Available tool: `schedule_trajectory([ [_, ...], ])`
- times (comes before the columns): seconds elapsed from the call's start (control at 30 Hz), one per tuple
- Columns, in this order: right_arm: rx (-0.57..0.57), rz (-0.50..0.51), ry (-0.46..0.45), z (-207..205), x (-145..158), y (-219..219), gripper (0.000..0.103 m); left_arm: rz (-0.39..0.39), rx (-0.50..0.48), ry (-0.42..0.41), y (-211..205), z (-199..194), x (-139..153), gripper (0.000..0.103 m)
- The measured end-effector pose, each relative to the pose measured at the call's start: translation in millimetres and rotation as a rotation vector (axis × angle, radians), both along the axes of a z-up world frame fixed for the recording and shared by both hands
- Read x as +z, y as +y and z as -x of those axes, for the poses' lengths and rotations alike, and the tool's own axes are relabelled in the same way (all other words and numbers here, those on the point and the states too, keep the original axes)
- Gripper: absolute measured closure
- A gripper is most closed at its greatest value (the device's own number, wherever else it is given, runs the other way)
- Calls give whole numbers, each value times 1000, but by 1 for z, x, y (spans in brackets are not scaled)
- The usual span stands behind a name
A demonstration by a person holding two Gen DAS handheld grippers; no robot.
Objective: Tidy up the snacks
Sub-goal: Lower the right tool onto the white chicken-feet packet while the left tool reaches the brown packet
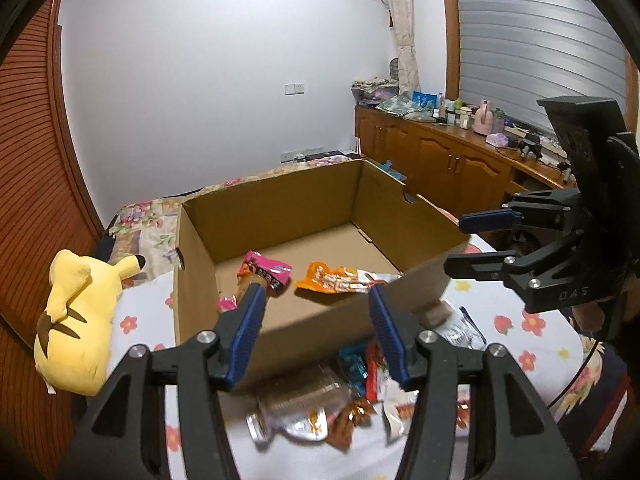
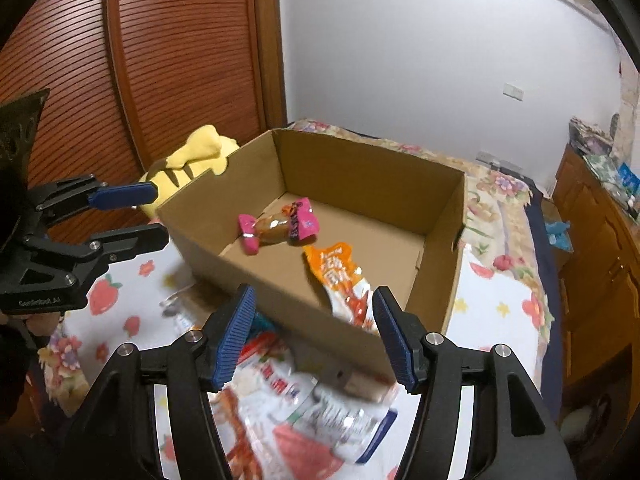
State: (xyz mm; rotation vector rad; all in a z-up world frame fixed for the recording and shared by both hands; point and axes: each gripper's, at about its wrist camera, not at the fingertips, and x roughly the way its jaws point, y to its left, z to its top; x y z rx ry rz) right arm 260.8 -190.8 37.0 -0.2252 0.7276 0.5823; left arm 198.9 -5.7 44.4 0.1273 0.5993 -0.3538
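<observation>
- Left wrist view: my left gripper (image 1: 316,316) hangs with its blue fingers (image 1: 250,332) released, nothing between them. Past the tips stands the cardboard box (image 1: 280,200) on the bed (image 1: 536,344). Inside it lie a pink snack packet (image 1: 266,272) and an orange snack packet (image 1: 336,278), both beyond my fingers and apart from them. Below and between the fingers, on the bedsheet in front of the box, lies a loose heap of snack packets (image 1: 356,376) with a clear plastic bottle (image 1: 296,404). My right gripper (image 1: 468,240) shows at the right, over the box's right edge, fingers apart and empty. A yellow plush toy (image 1: 76,312) lies left of the box.
- Right wrist view: my right gripper (image 2: 314,328) also stands released, holding nothing. The orange snack packet (image 2: 340,280) lies in the box (image 2: 360,176) just beyond the tips; the pink one (image 2: 280,226) sits farther in. A blurred red-and-white snack bag (image 2: 288,400) lies on the bed below my fingers, outside the box. My left gripper (image 2: 156,216) shows at the left, open.
</observation>
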Motion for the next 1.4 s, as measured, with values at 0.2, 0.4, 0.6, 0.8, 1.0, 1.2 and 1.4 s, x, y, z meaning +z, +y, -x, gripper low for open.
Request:
schedule_trajectory([
  [0.2,-13,-19,7,35,-10,-9,37,23,11,7,7,30,-10,36],
  [0.4,-25,-22,25,65,-33,-15,32,32,19,30,14,52,-28,27],
  [0.6,-10,-3,70,83,-67,-11,32,31,35,66,21,61,-55,27],
  [0.8,2,47,121,86,-107,-1,30,33,52,114,25,60,-85,27],
  [1.0,5,70,154,86,-127,1,27,38,43,139,21,60,-103,31],
  [1.2,9,86,158,90,-134,-1,24,22,5,162,6,51,-115,45],
  [1.4,8,88,151,91,-141,-5,20,2,-29,183,-9,39,-126,65],
])
